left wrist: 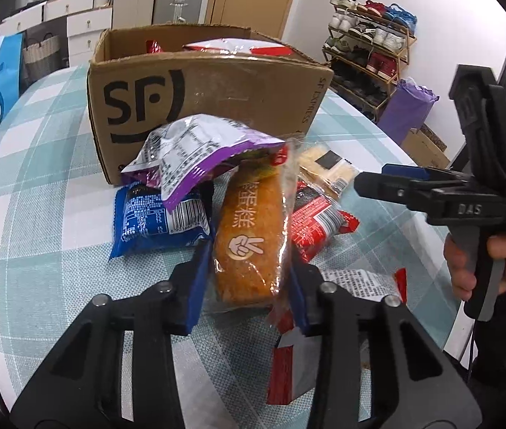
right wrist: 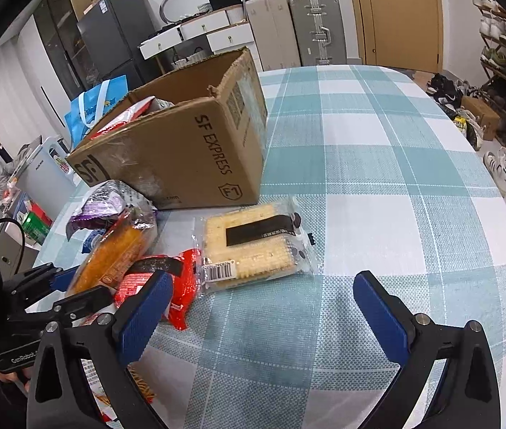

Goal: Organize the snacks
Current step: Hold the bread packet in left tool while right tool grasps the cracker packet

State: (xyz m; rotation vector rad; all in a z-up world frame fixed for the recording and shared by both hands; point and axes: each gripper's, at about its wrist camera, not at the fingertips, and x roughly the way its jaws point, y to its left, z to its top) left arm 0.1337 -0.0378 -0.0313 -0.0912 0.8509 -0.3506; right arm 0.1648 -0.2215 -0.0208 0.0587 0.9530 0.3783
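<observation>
Checked teal-and-white tablecloth (right wrist: 378, 164) across a rounded table, with a brown cardboard box (left wrist: 210, 107) open at the top toward the far side. Suitcases, white drawers and a wooden door along the far wall; shoe rack (left wrist: 367, 46) off to the right.

Left gripper (left wrist: 249, 268) pinching a clear-wrapped orange cake (left wrist: 249, 246) at its near end, blue pads pressed against both long sides. Long axis running near to far, far end tipped up toward the box and tucked under a purple-and-silver packet (left wrist: 196, 157). Blue packet (left wrist: 160, 218) lying just left of the cake, red packet (left wrist: 317, 214) just right, both on the cloth near the box.

Right gripper (right wrist: 263, 307) spread wide over bare cloth, nothing between its fingers, well right of the pile.

Only from the left wrist: red and white packets already inside the box, and a hand (left wrist: 467, 264) on the right gripper's handle. Only from the right wrist: a pale cracker pack (right wrist: 253, 246) lying flat in full, near the box's corner, and a dark fridge at far left.
</observation>
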